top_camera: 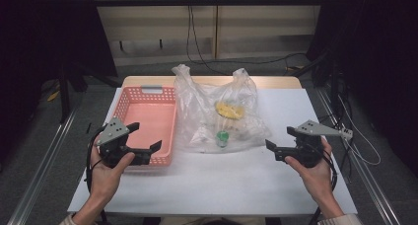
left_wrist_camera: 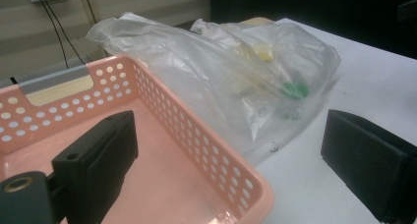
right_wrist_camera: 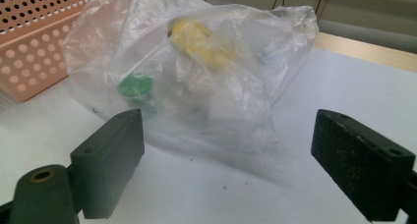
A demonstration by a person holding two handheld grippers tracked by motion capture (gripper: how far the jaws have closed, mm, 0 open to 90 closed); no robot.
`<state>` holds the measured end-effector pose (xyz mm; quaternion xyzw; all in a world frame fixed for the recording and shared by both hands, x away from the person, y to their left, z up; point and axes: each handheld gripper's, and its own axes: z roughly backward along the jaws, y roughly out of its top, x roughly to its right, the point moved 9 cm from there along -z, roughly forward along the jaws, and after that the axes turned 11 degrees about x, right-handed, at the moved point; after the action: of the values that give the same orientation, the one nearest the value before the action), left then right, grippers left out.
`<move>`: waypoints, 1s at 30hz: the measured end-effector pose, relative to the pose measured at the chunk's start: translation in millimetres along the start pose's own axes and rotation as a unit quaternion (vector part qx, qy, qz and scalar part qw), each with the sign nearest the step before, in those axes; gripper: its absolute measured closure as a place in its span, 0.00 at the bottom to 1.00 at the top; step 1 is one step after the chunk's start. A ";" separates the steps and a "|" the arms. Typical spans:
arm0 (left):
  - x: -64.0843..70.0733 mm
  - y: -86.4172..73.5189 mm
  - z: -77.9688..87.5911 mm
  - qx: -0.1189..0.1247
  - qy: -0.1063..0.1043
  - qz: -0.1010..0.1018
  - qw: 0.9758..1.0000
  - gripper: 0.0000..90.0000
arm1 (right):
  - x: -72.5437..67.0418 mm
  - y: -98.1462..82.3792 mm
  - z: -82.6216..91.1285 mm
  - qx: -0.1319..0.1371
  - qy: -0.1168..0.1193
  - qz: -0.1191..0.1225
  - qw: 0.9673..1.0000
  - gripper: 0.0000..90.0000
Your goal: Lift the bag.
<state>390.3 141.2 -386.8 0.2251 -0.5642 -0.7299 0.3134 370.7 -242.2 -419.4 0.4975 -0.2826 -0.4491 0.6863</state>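
High overhead, gripper views near bag

Work surface: white-covered table with two items resting directly on it.

The table top is white, with a strip of bare wood exposed along its far edge. A pink perforated basket sits on the left portion, its long axis running front to back, with a grey handle insert at its far end. A clear plastic bag lies at the centre, just beside the basket's right wall and touching it. The bag is crumpled, with its handles toward the far edge. The near half and the right portion of the surface are bare white.
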 end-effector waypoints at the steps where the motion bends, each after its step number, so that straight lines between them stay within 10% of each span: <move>1: 1.9 -2.6 1.2 -0.003 0.000 0.000 1.000 0.08 | -0.7 -1.4 0.9 0.000 0.002 0.001 1.000 0.14; 30: 18.2 -70.3 22.6 -0.030 0.024 0.020 0.999 0.08 | -8.0 -62.8 19.7 -0.023 -0.010 -0.024 0.999 0.15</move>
<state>347.8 155.5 -448.2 0.2214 -0.5386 -0.7345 0.3483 329.7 -249.9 -470.9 0.4837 -0.2666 -0.4768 0.6839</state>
